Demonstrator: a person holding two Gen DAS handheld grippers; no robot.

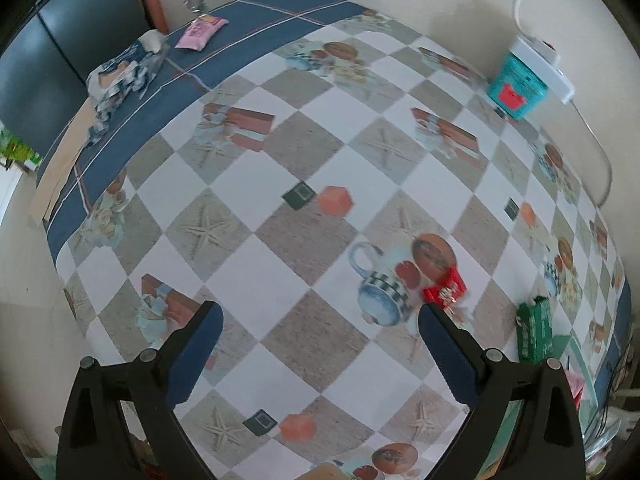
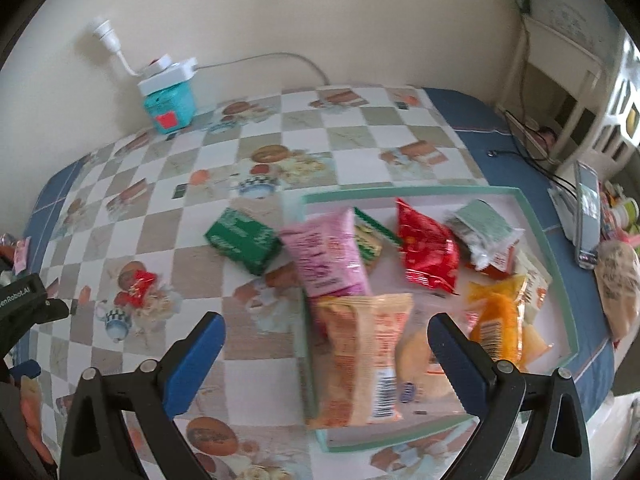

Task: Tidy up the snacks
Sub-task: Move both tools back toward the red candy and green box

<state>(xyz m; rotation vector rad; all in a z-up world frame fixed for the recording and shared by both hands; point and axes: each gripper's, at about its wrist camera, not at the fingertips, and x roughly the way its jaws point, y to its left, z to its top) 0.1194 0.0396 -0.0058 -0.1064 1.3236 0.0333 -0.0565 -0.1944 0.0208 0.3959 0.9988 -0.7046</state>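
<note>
my right claw (image 2: 326, 344) hung released over the tray (image 2: 560, 280); at nine o'clock, the green box (image 2: 242, 240) remained outside, my left claw (image 1: 320, 336) released too.

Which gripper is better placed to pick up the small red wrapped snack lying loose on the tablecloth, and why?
Left. The small red snack lies just beyond the open left gripper, close to one fingertip. The right gripper, also open, hangs over the tray and its packets, with that snack well off to its side.
</note>
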